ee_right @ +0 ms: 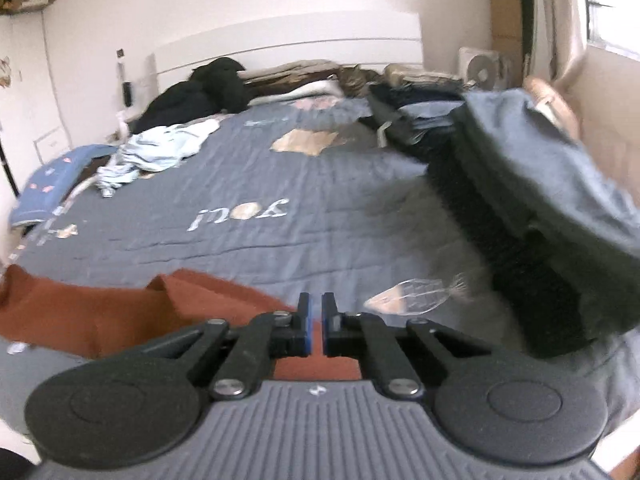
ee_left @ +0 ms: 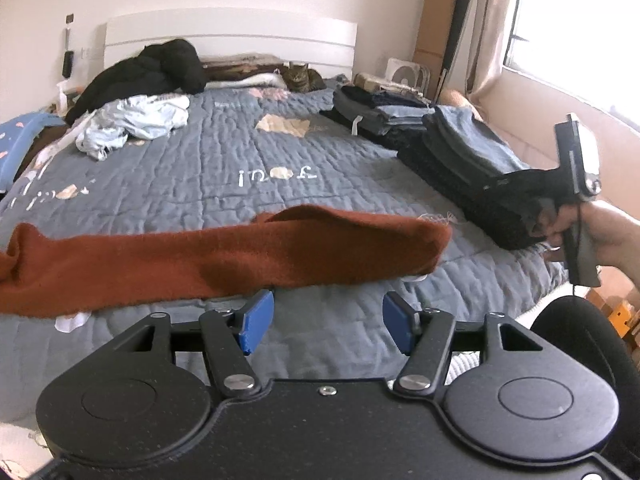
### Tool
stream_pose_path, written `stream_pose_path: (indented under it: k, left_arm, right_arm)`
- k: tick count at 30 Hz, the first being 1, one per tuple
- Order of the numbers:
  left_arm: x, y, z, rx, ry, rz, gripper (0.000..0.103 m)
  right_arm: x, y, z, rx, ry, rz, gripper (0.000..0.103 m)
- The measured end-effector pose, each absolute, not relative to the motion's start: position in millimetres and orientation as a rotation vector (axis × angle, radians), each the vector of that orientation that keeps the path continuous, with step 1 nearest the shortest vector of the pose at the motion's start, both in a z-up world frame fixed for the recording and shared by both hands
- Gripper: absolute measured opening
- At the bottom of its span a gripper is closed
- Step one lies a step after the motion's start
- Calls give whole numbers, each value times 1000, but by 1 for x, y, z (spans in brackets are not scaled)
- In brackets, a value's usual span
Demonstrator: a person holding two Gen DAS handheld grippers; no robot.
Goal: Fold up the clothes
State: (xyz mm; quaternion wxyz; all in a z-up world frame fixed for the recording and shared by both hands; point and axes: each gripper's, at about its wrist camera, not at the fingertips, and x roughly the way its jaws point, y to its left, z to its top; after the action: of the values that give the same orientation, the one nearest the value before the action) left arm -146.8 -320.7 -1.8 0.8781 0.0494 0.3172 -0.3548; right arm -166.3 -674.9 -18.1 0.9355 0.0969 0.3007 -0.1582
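Observation:
A rust-brown knit garment (ee_left: 224, 256) lies folded into a long band across the near part of the bed; it also shows in the right wrist view (ee_right: 120, 308). My left gripper (ee_left: 326, 322) is open and empty, its blue pads just short of the garment's near edge. My right gripper (ee_right: 317, 316) has its pads nearly together with a thin gap and nothing between them, over the garment's right end. In the left wrist view the right gripper's body (ee_left: 580, 200) is held in a hand at the right.
Stacks of folded dark and blue clothes (ee_left: 460, 160) stand along the bed's right side (ee_right: 540, 200). A crumpled light-blue pile (ee_left: 132, 120) and a black jacket (ee_left: 152, 72) lie at the far left. A cat (ee_left: 302, 78) sits by the headboard. The grey quilt (ee_left: 240, 160) covers the bed.

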Motion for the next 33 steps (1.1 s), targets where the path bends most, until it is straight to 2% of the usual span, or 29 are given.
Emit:
stream_pose_path:
  k: [6, 11, 15, 19, 26, 33]
  left_arm:
    - [-132, -333, -15, 93, 718, -743, 60]
    - [-124, -346, -23, 69, 757, -737, 60]
    - [-124, -344, -31, 13, 797, -723, 60]
    - [-130, -343, -38, 7, 821, -707, 60]
    - [-136, -332, -51, -27, 863, -700, 61]
    - [-132, -325, -57, -42, 883, -678, 61]
  right_arm:
    - [-163, -693, -46, 159, 718, -326, 6]
    - [-145, -672, -59, 138, 728, -211, 14]
    - [-112, -640, -64, 70, 726, -123, 43]
    - [-69, -610, -68, 25, 736, -42, 52]
    - [5, -580, -83, -14, 773, -23, 55]
    - [55, -586, -112, 7, 899, -129, 54]
